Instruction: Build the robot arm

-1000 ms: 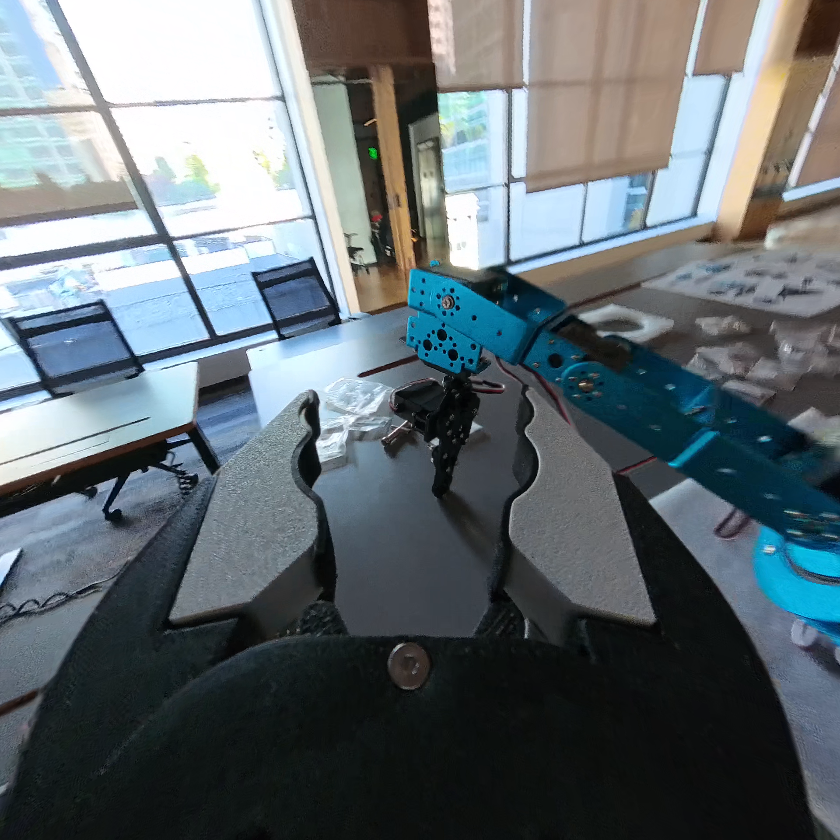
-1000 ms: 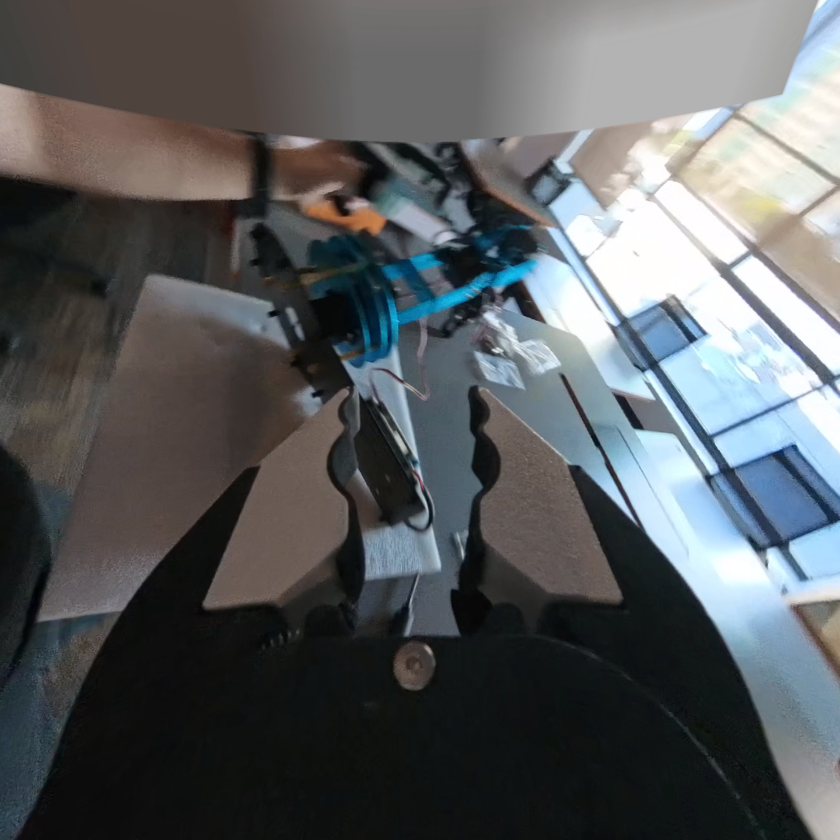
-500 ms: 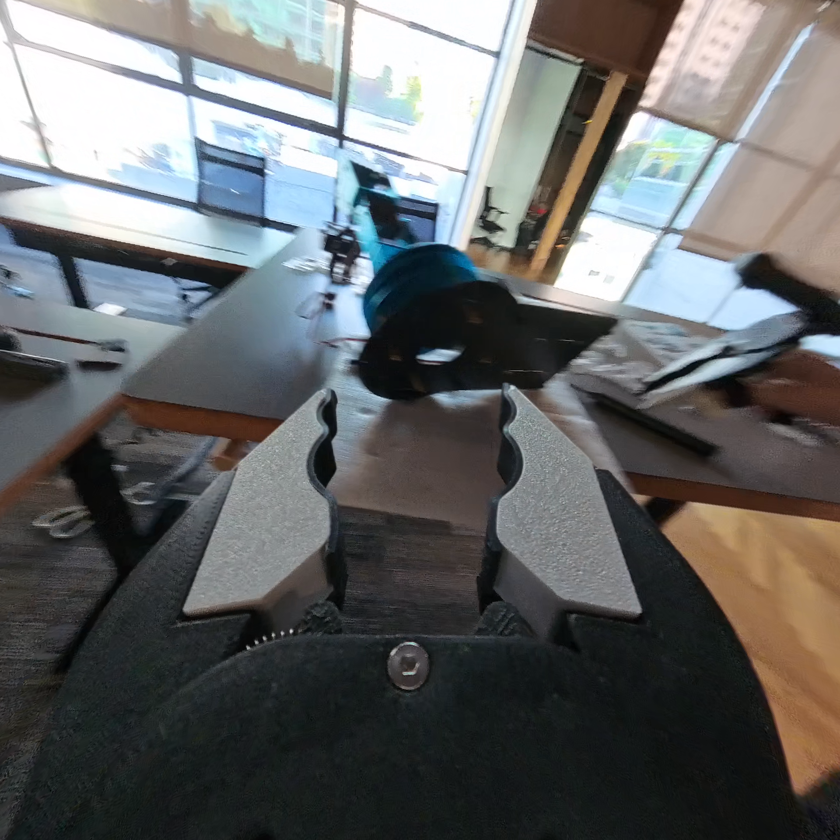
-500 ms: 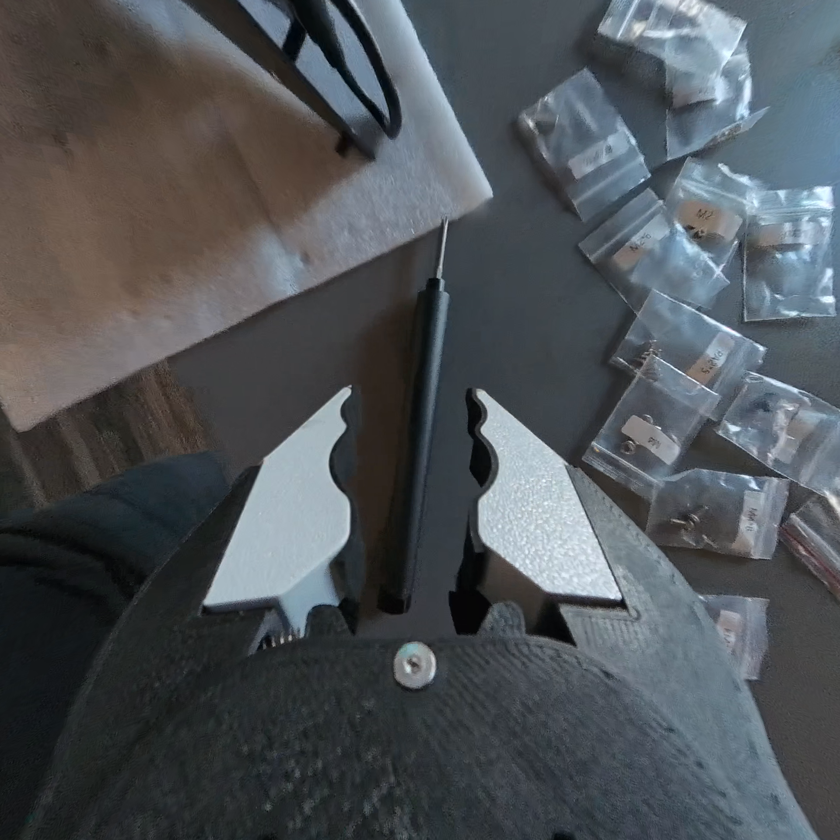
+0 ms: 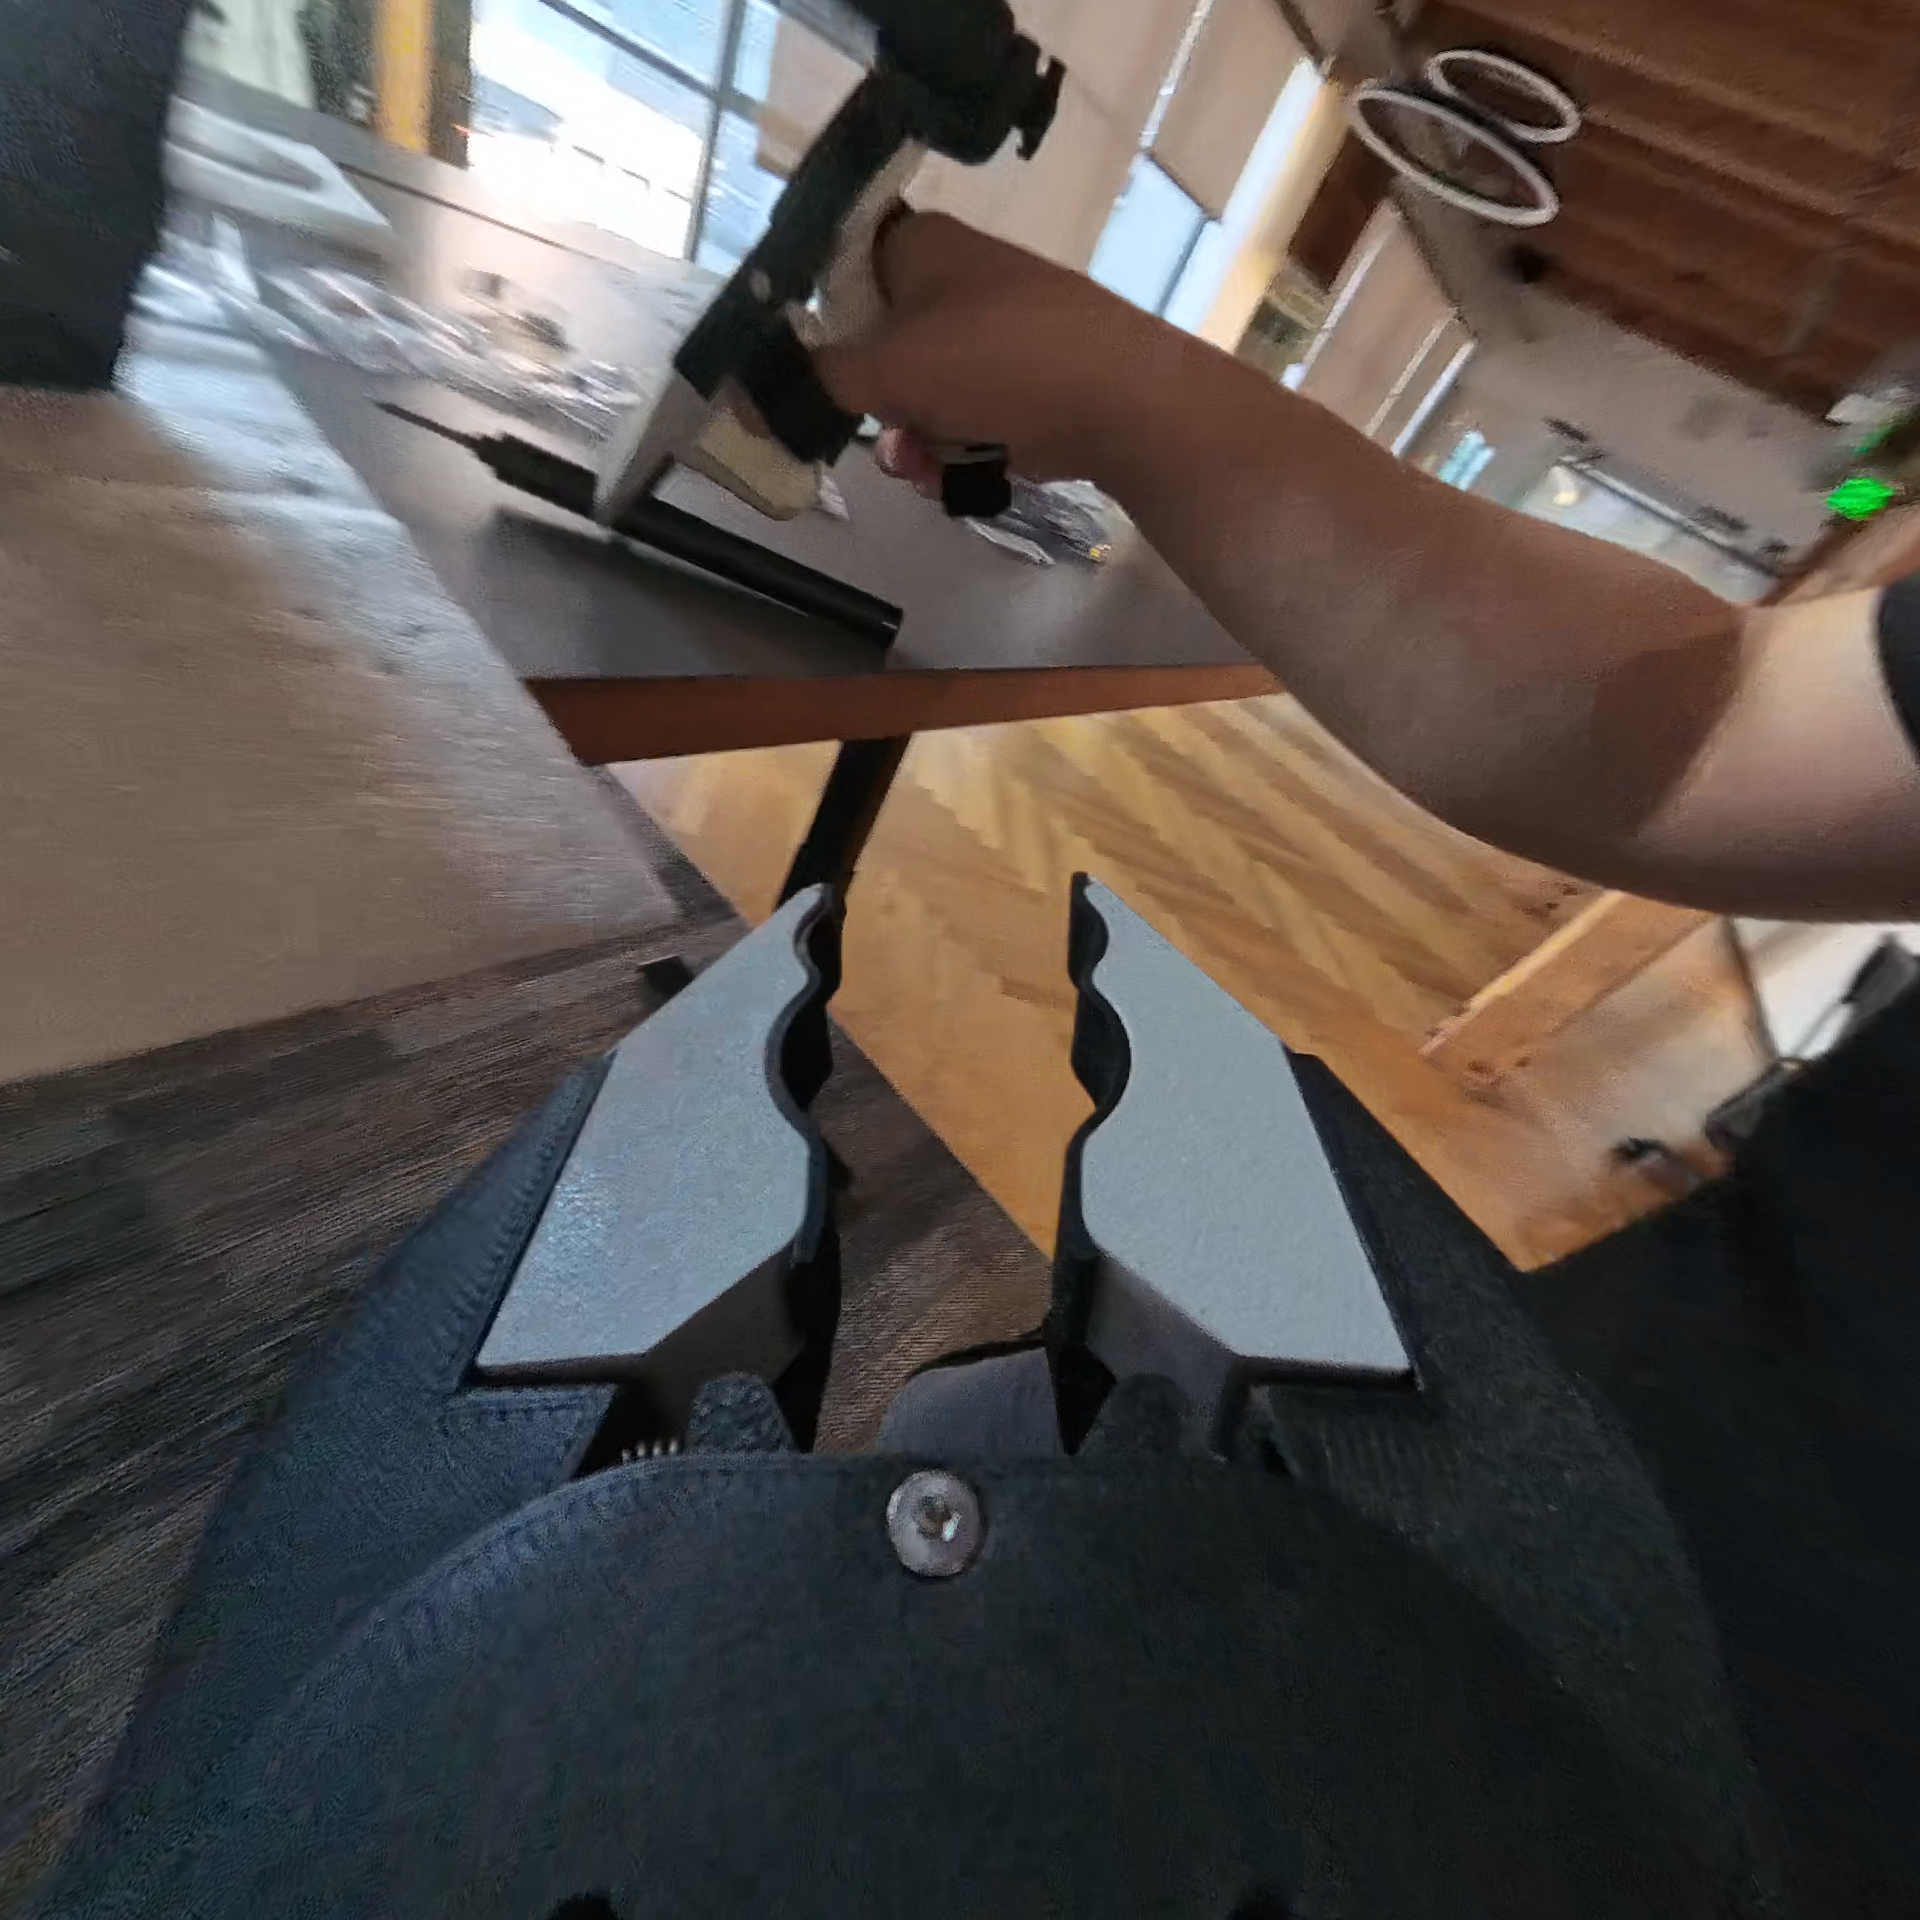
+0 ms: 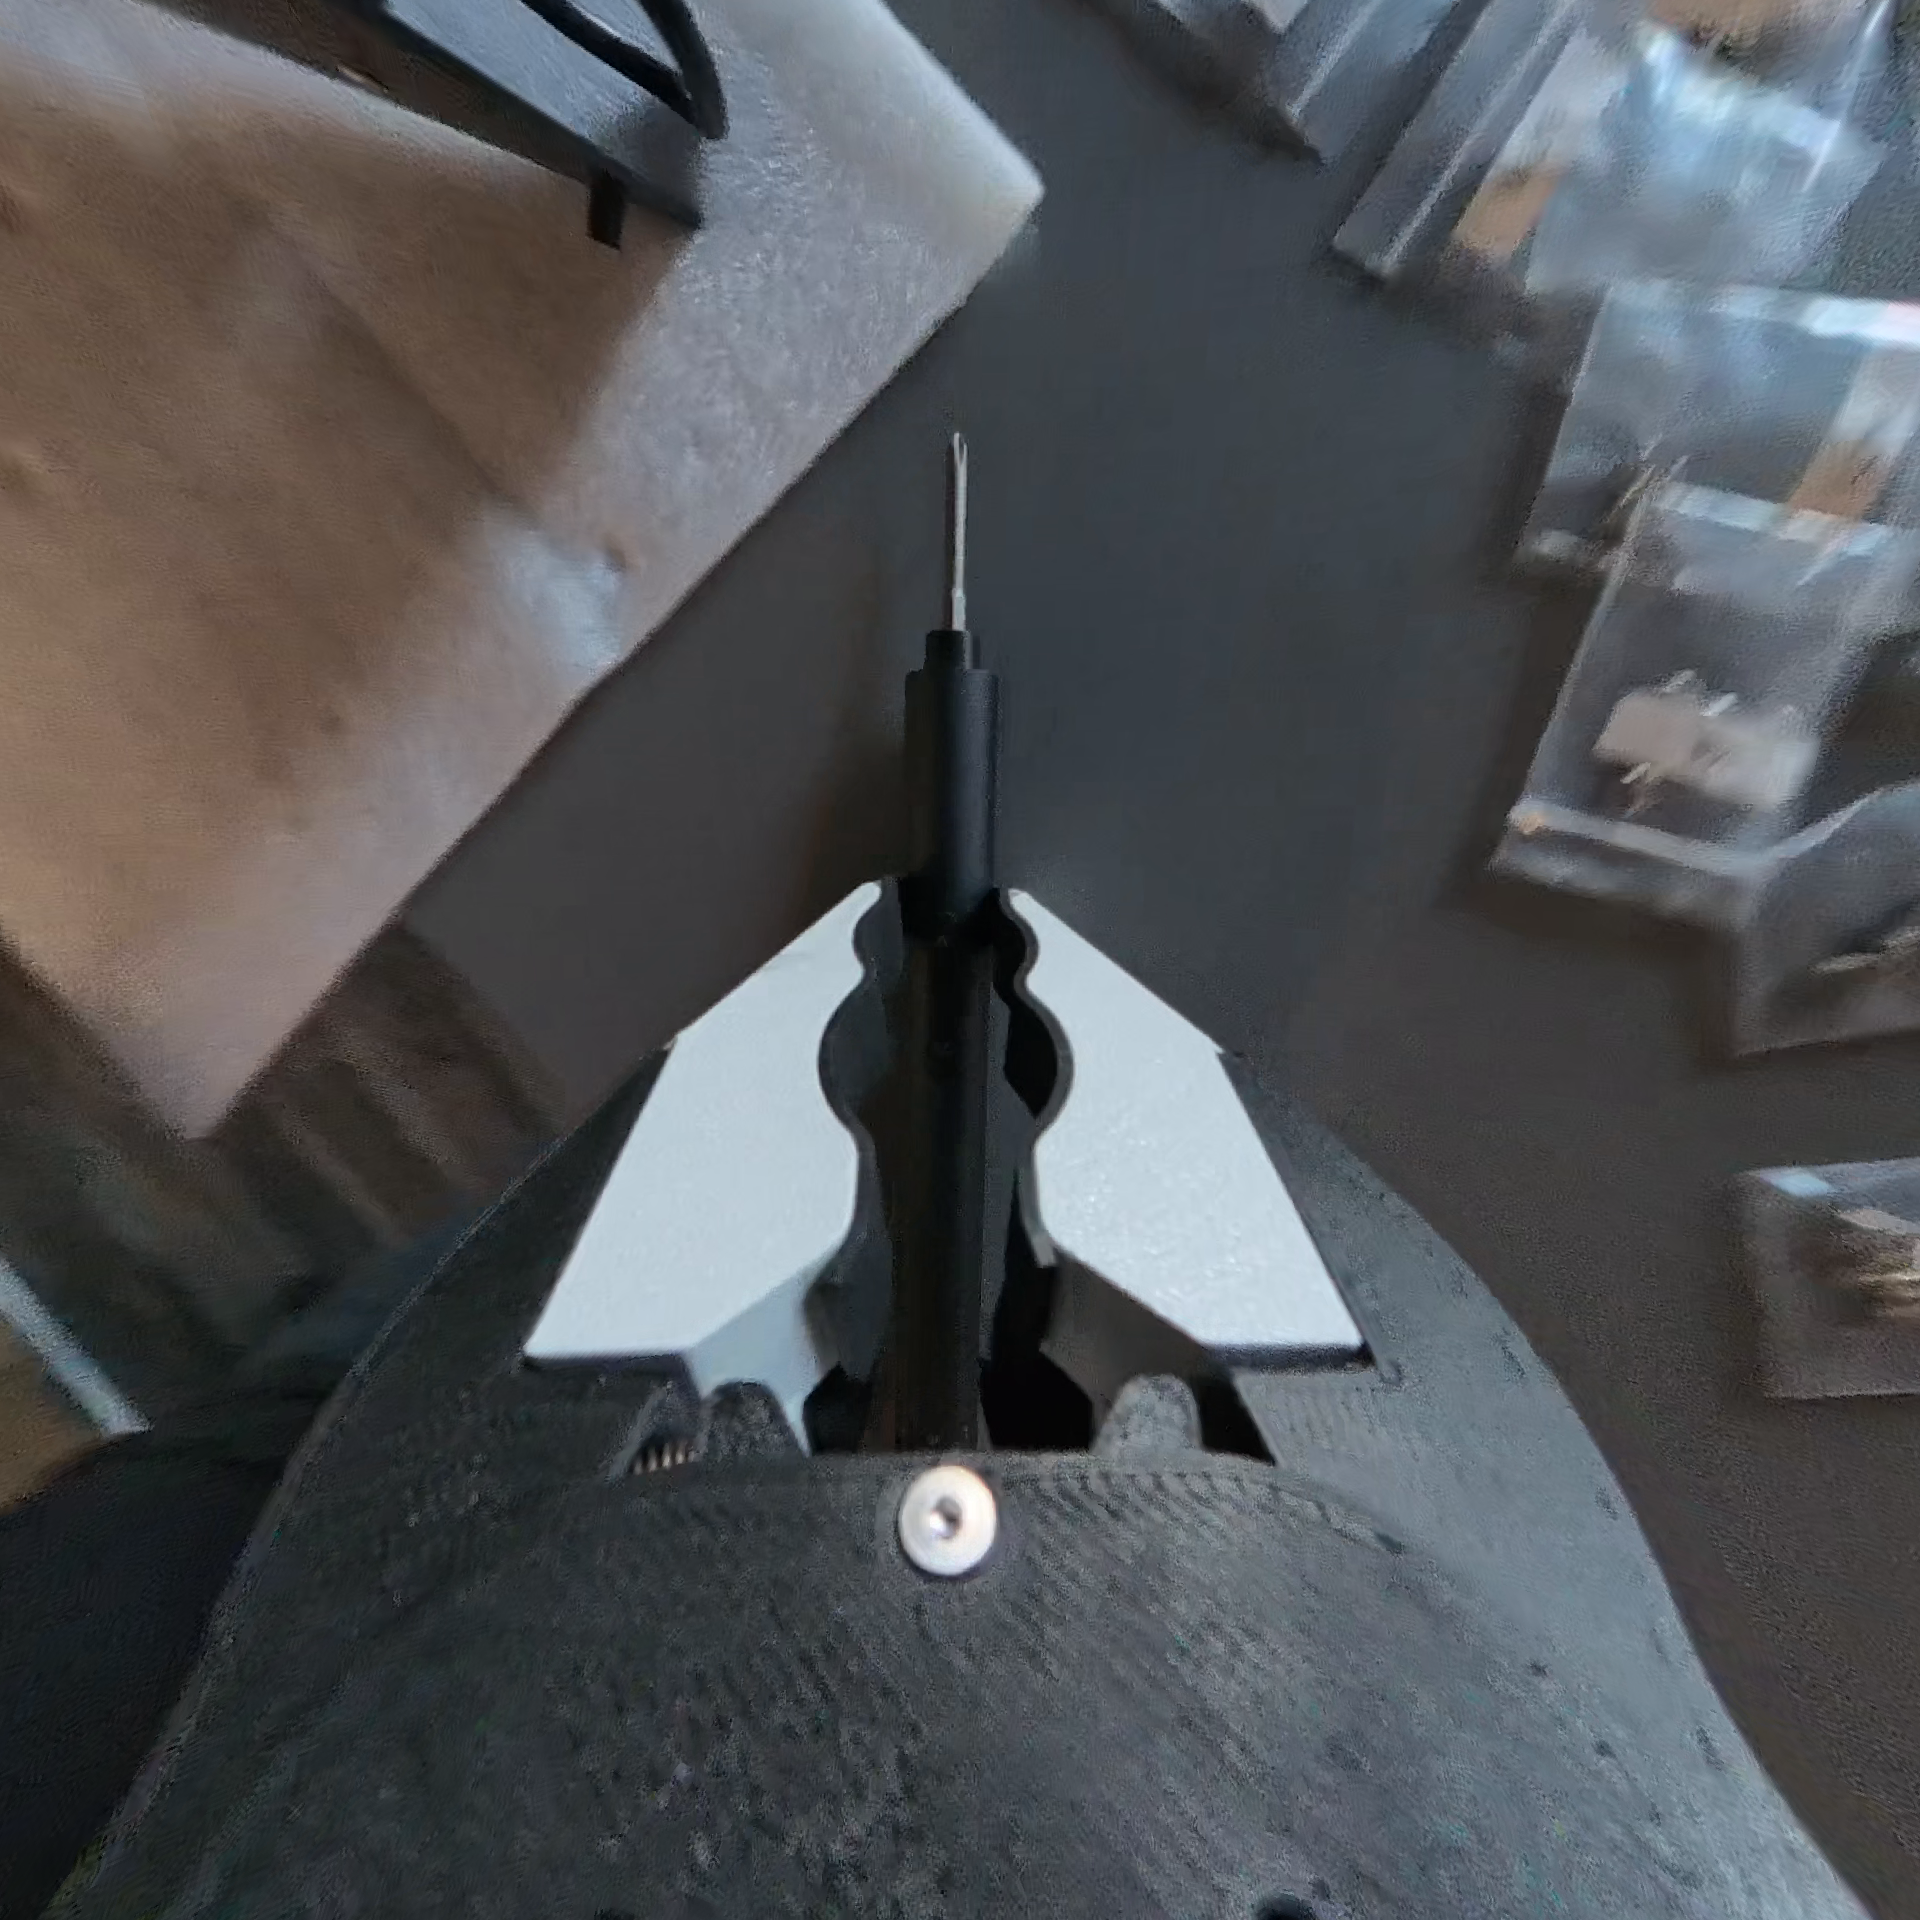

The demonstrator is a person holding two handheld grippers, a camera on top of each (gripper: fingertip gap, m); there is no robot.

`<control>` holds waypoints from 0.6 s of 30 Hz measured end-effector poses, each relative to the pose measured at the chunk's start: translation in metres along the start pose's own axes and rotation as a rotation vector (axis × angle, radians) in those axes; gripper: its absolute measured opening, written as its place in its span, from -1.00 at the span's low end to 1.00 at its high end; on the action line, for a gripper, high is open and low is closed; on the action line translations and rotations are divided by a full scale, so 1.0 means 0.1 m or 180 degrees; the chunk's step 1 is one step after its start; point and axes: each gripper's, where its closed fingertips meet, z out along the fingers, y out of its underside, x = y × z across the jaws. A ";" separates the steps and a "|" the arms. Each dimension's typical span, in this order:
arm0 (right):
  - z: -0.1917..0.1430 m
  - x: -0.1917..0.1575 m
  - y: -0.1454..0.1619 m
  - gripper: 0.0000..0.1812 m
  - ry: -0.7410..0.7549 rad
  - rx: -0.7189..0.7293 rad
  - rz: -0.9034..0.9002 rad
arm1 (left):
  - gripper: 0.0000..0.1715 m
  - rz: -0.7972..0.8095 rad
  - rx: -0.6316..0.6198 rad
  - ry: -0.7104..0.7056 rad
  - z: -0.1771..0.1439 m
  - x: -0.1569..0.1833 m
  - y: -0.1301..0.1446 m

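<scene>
Open-plan office used as an assembly workspace. Dark desk [image 5: 1039,623] with wood edge; herringbone wood floor [image 5: 1195,831]; tall windows [image 5: 613,135] at 11 o'clock; ring pendant lights [image 5: 1455,156] at 1 o'clock; small hardware bags [image 6: 1704,644] at 2 o'clock.

Bright window glare, motion blur — edges warped

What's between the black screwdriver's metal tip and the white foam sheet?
Right wrist view: only bare dark tabletop lies between the slim black screwdriver, clamped in the right hand-held gripper, and the white foam sheet.
</scene>
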 end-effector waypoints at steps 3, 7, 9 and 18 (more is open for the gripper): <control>-0.08 -0.15 0.15 -0.82 -0.0620 0.0324 0.0482 | -0.44 -0.0131 -0.0247 0.0126 0.47 -0.05 0.29; -0.22 -0.16 0.22 -0.82 -0.1391 0.0814 0.1071 | -0.36 -0.0360 -0.0322 0.0114 1.01 -0.11 0.37; -0.31 -0.15 0.24 -0.83 -0.1779 0.0974 0.1305 | -0.36 -0.0461 -0.0161 0.0010 1.23 -0.13 0.28; -0.58 -0.02 0.48 -0.83 -0.2499 0.1194 0.1590 | -0.53 -0.0631 -0.0045 -0.0738 1.92 -0.14 -0.02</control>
